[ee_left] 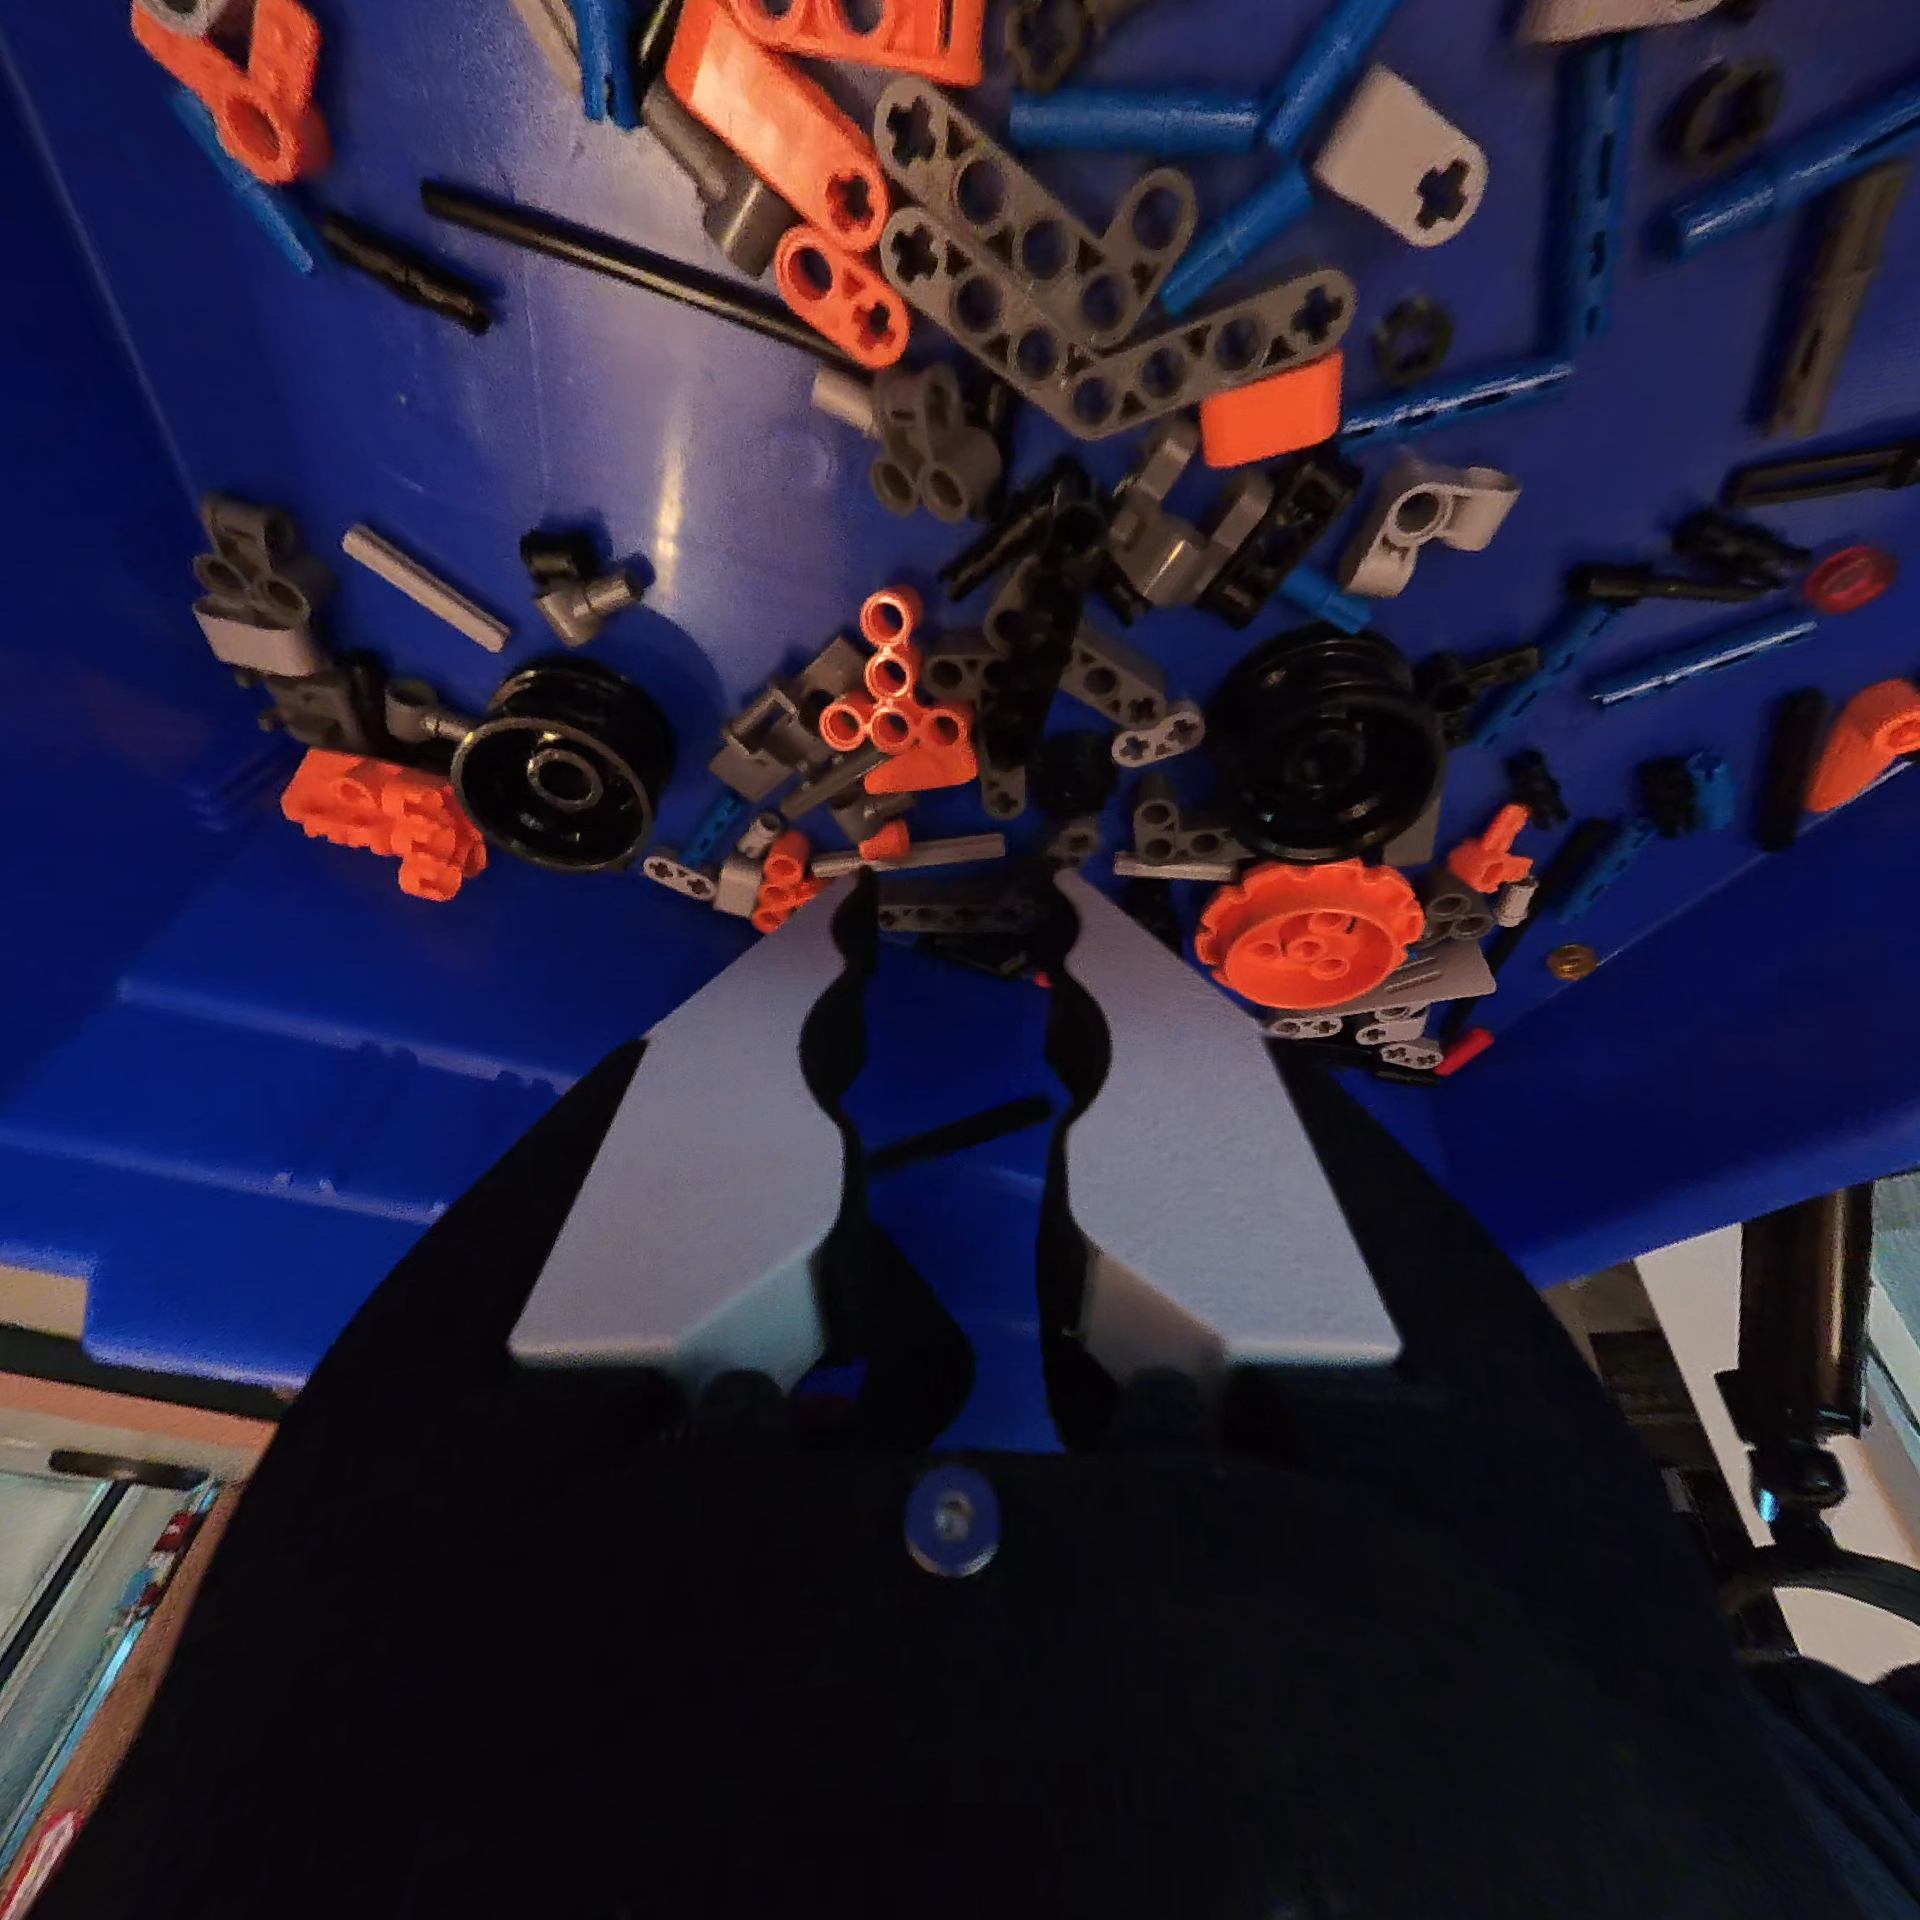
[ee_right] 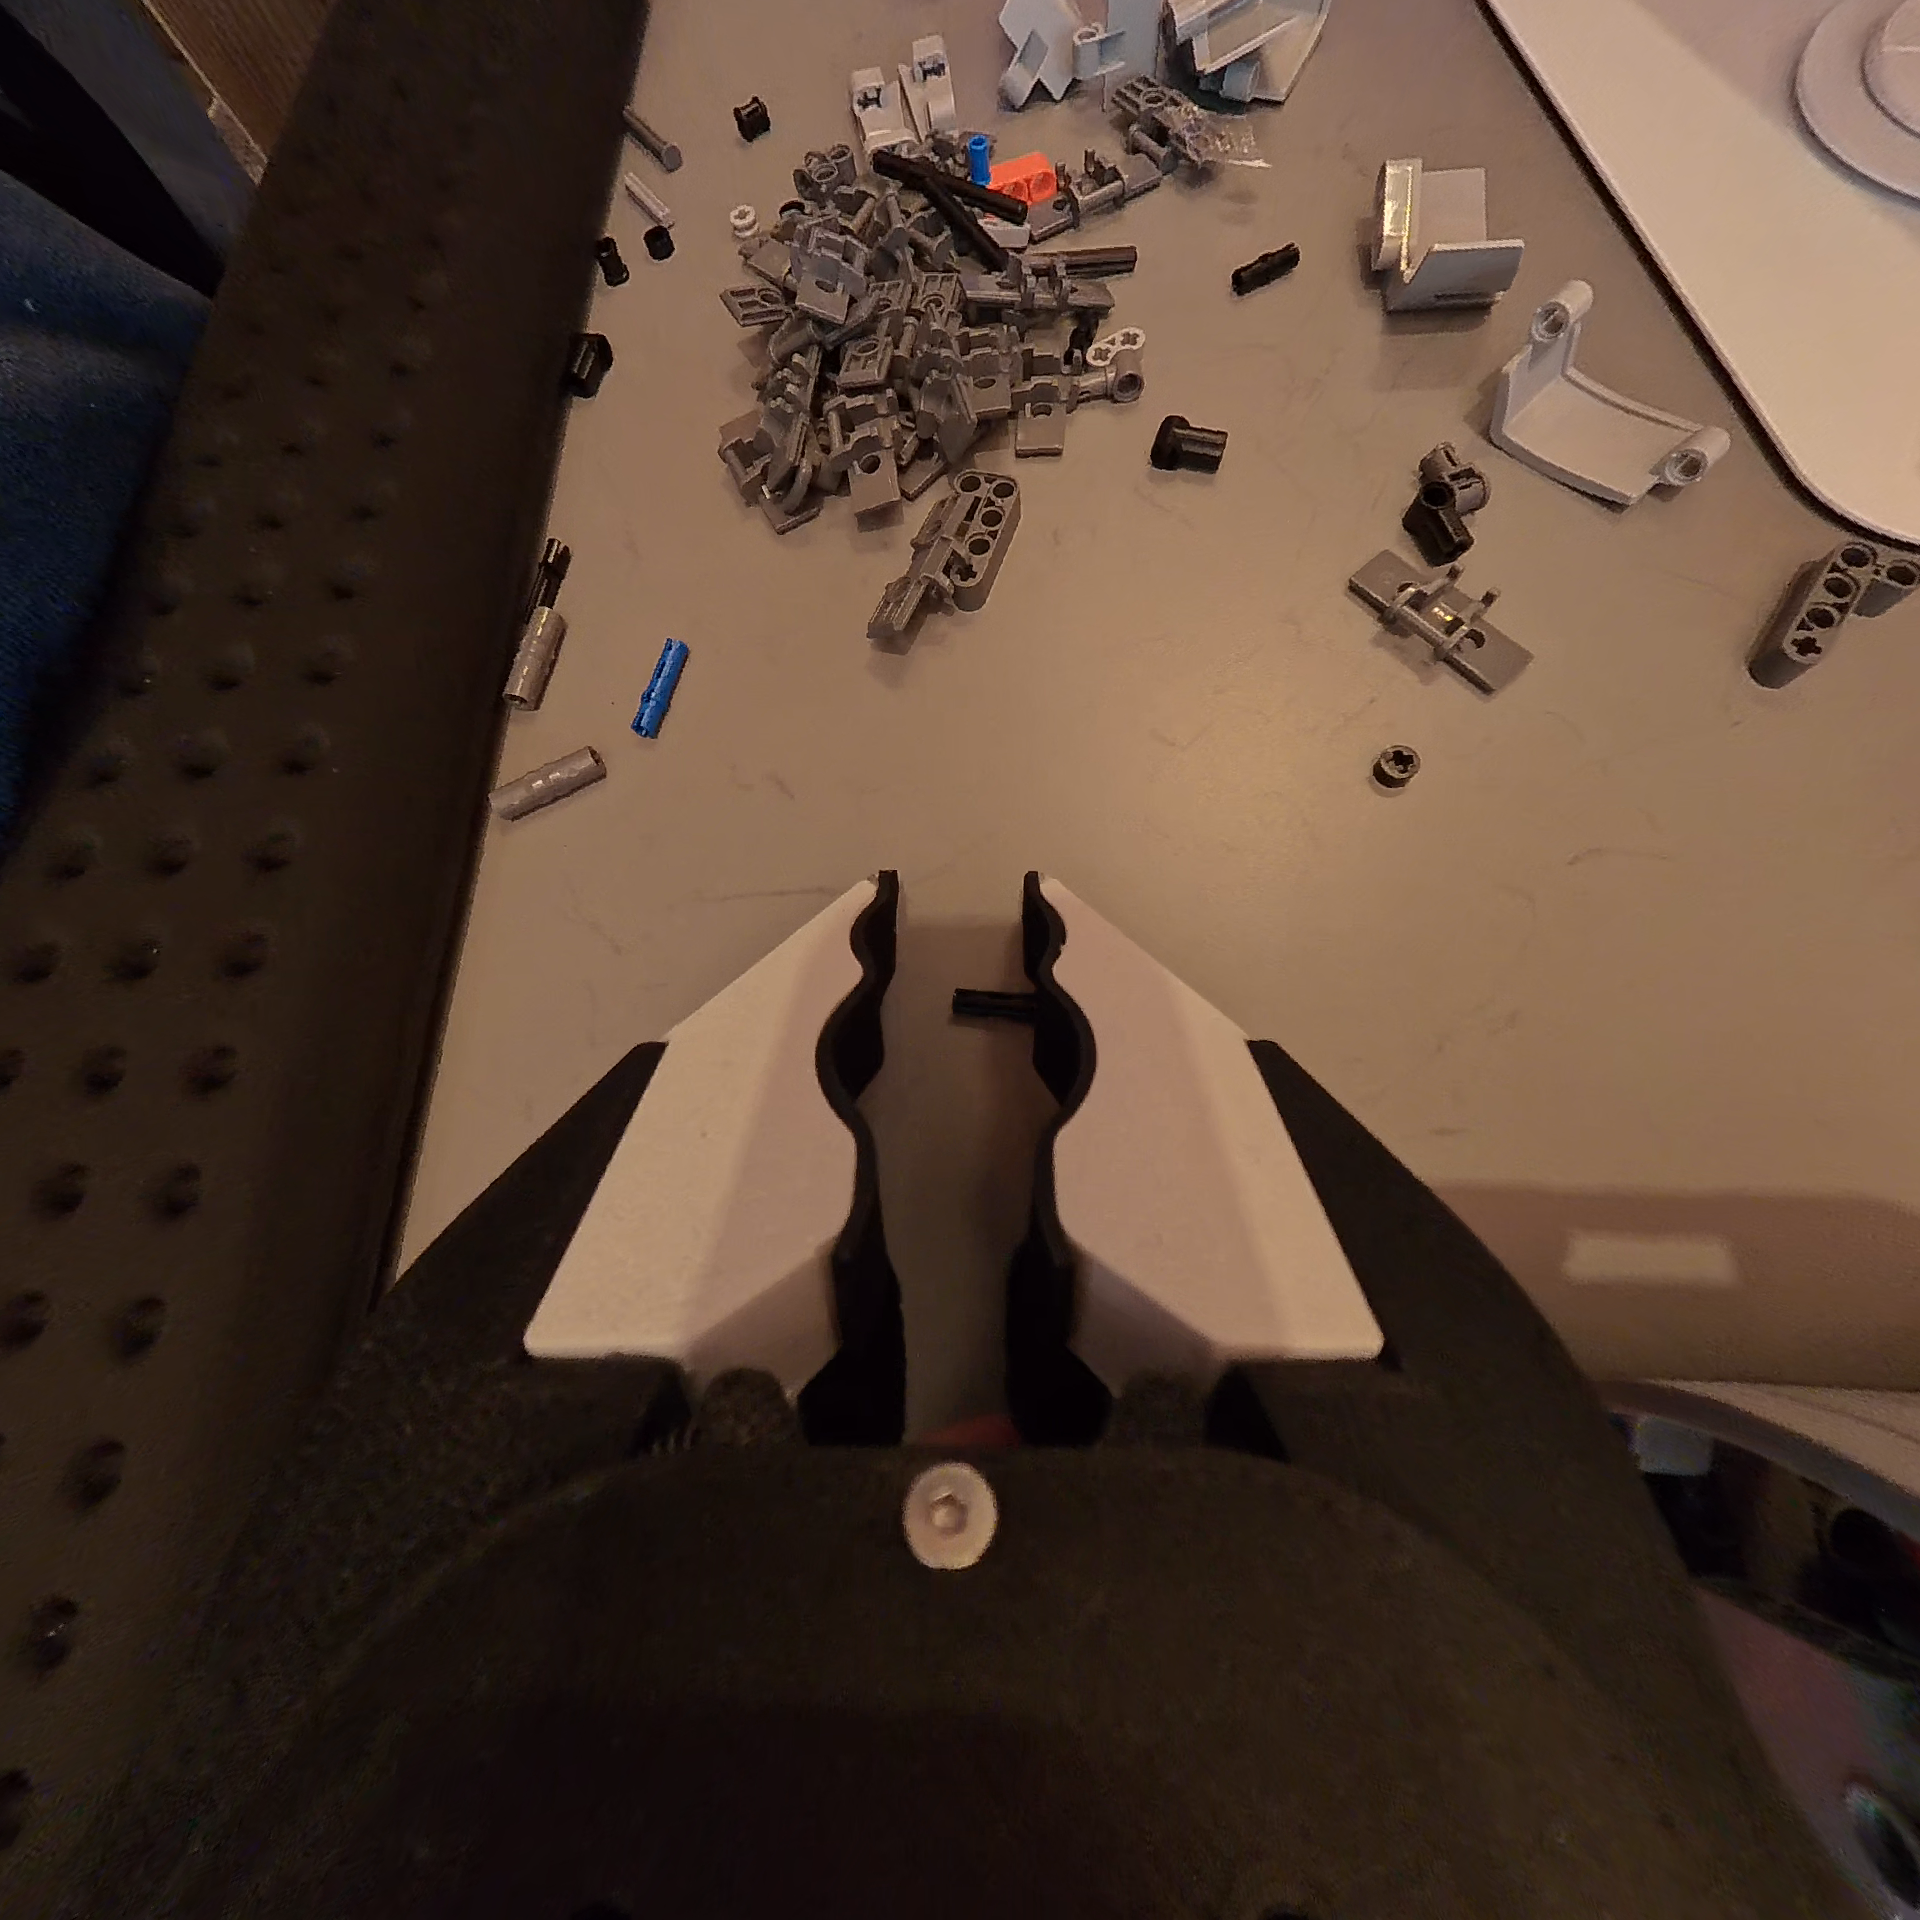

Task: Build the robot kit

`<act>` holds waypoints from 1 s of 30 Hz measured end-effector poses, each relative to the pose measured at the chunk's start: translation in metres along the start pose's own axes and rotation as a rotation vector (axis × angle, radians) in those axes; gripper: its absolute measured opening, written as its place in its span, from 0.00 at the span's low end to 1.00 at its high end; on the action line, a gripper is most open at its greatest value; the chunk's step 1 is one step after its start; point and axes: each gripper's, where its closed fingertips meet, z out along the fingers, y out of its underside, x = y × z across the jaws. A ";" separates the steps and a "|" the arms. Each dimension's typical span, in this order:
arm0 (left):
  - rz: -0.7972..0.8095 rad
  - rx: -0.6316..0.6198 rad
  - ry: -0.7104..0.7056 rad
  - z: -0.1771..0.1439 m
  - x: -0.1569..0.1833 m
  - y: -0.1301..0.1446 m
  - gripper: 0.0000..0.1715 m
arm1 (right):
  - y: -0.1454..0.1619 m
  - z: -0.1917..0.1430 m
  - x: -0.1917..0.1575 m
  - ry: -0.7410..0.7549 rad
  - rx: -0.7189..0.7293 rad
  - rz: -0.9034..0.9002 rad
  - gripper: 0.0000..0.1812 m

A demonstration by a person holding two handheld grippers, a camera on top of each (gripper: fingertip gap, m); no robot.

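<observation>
Blue bin point(ee_left: 312, 987) of building pieces, left gripper point(ee_left: 956, 894) jaws apart

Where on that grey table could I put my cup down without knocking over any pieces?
Bare grey table lies between the right gripper and the grey parts pile. The blue bin is crowded.

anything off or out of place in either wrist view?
One oddity, in the right wrist view: a small black pin lies on the grey table between the open right gripper fingers, away from the grey parts pile. The left gripper is open over loose parts in the blue bin; nothing looks damaged.
</observation>
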 end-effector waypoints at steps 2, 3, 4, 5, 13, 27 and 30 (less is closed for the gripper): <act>0.000 0.016 0.053 0.001 0.004 -0.003 0.11 | 0.000 0.000 0.000 -0.002 0.001 0.000 0.12; -0.003 0.018 0.057 0.001 0.004 -0.003 0.12 | 0.000 0.000 0.000 -0.002 0.001 -0.001 0.12; -0.003 0.024 0.072 0.001 0.004 -0.003 0.09 | 0.000 0.000 0.000 -0.002 0.001 -0.002 0.12; 0.000 0.032 0.093 0.001 0.007 -0.004 0.06 | 0.000 0.000 -0.001 -0.002 0.001 -0.003 0.12; 0.019 0.128 0.043 -0.012 -0.004 -0.007 0.00 | 0.000 0.000 0.000 -0.002 0.002 -0.001 0.12; -0.117 0.030 0.021 0.003 -0.026 -0.002 0.16 | -0.001 -0.001 -0.001 -0.006 0.006 -0.001 0.12; -0.112 0.024 0.053 0.006 -0.024 -0.004 0.09 | 0.000 -0.001 -0.001 -0.007 0.005 -0.002 0.12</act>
